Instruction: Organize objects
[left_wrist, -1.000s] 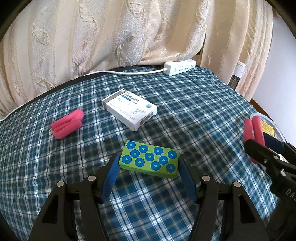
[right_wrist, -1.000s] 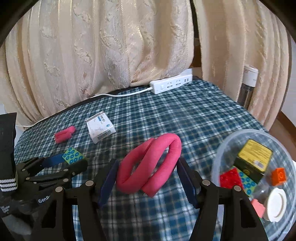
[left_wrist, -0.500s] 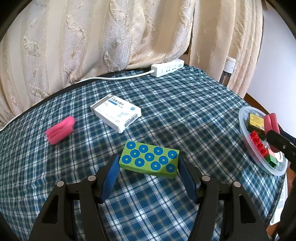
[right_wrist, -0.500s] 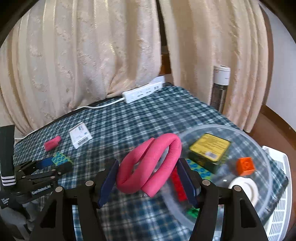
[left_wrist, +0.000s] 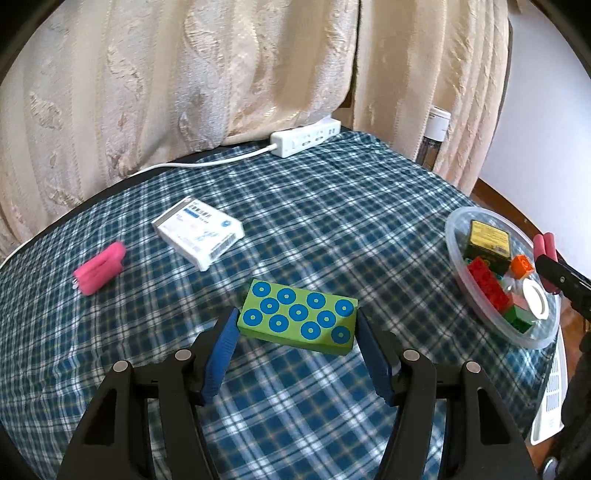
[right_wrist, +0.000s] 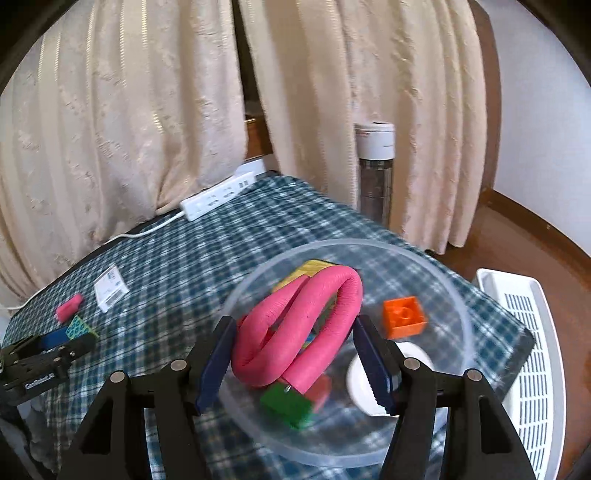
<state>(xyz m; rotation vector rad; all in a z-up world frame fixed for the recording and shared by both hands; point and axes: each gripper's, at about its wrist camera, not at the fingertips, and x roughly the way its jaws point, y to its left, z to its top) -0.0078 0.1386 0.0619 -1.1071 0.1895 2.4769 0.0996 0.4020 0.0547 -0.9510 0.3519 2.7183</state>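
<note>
R gripper (right_wrist: 293, 356) clamped on pink foam tube (right_wrist: 303, 325) over clear plastic bowl (right_wrist: 436, 266); L gripper (left_wrist: 295, 343) clamped on green block (left_wrist: 299, 319).
Tube soft, bent double, squeezed btwn blue ribbed pads. Block rectangular w/ blue ring dots, held above plaid cloth (left_wrist: 332, 206), bowl far right. Bowl holds orange brick (right_wrist: 404, 316), green brick (right_wrist: 288, 404).

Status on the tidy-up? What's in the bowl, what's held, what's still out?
Done: the clear bowl already holds an orange brick, a yellow box, red bricks and more. In hand: the right tongs grip a pink foam loop over the bowl; the left tongs grip a green dotted box. Left on the cloth: a white carton and a small pink piece.
</note>
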